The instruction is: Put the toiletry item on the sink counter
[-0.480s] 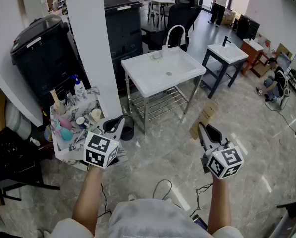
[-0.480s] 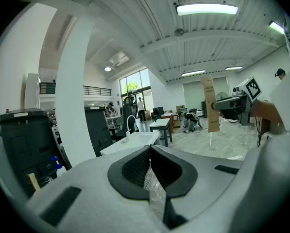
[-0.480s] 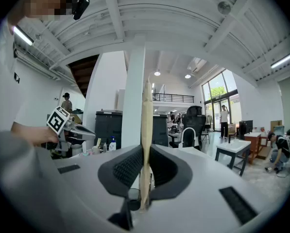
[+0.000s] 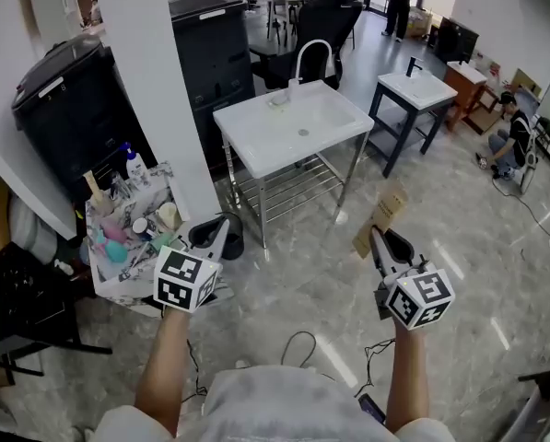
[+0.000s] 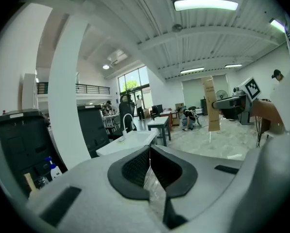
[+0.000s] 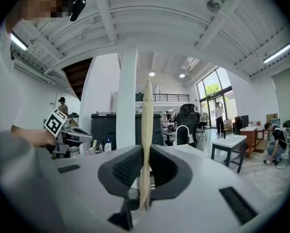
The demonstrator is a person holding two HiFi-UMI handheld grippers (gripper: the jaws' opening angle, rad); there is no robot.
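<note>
Grippers come nearest, one in each hand and well apart; the left gripper (image 4: 218, 237), at about eleven o'clock of the person, has its jaws pressed together with nothing between them; the right gripper (image 4: 376, 238), at about one o'clock, pinches a flat tan packet (image 4: 383, 216), which stands upright past the jaw tips and shows edge-on in the right gripper view; the packet is in the air over the marbled floor, well short of the counter. Just beyond the left gripper, at ten o'clock, sits a patterned tray (image 4: 118, 284) crowded with toiletries, a pump bottle (image 4: 132, 163) with a blue top at its far edge. Farther on, at twelve o'clock, stands the white sink counter (image 4: 256, 134) with its curved tap, a white pillar (image 4: 150, 81) just to its left; black bins (image 4: 76, 109) stand behind that pillar. At one o'clock, farther still, is a second sink (image 4: 420, 88); at two o'clock a person (image 4: 514, 147) crouches on the floor.
</note>
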